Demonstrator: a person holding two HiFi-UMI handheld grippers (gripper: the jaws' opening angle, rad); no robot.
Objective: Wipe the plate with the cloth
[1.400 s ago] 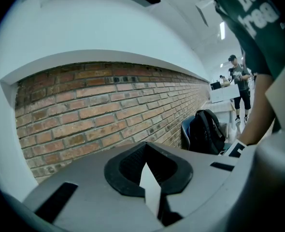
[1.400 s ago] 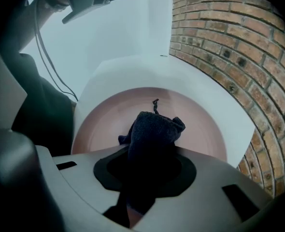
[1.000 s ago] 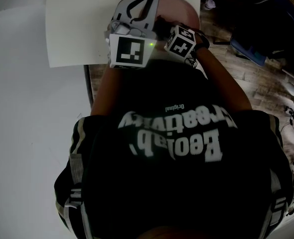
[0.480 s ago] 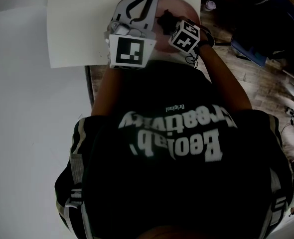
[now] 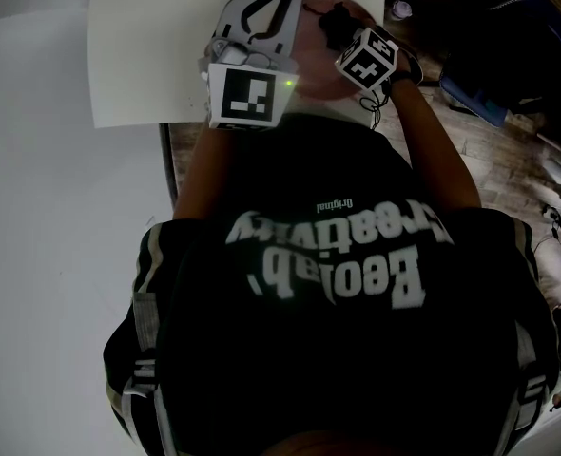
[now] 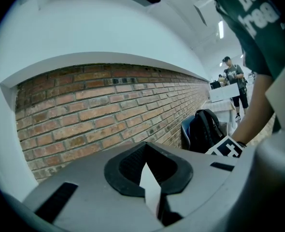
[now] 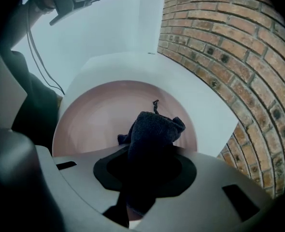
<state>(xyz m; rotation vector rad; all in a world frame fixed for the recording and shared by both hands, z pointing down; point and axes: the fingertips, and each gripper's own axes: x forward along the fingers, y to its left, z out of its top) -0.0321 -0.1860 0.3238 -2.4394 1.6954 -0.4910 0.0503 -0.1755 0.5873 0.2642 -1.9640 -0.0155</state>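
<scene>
Cloth (image 7: 154,127): dark fuzzy fabric, matt. Plate (image 7: 94,115): pink, smooth, faint sheen; ceramic or plastic, cannot tell. Table (image 7: 205,105): white, smooth, matt. Wall (image 7: 239,42): rough brick, recessed mortar. Right gripper (image 7: 149,163): grey matt plastic shell.

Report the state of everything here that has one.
Pink plate: face up, partly under the dark cloth.
Dark cloth: bunched, clamped in the right gripper.
Right gripper: shut on the dark cloth.
Left gripper: shut on a thin pale sliver, unidentifiable.
Backpack: standing upright.
</scene>
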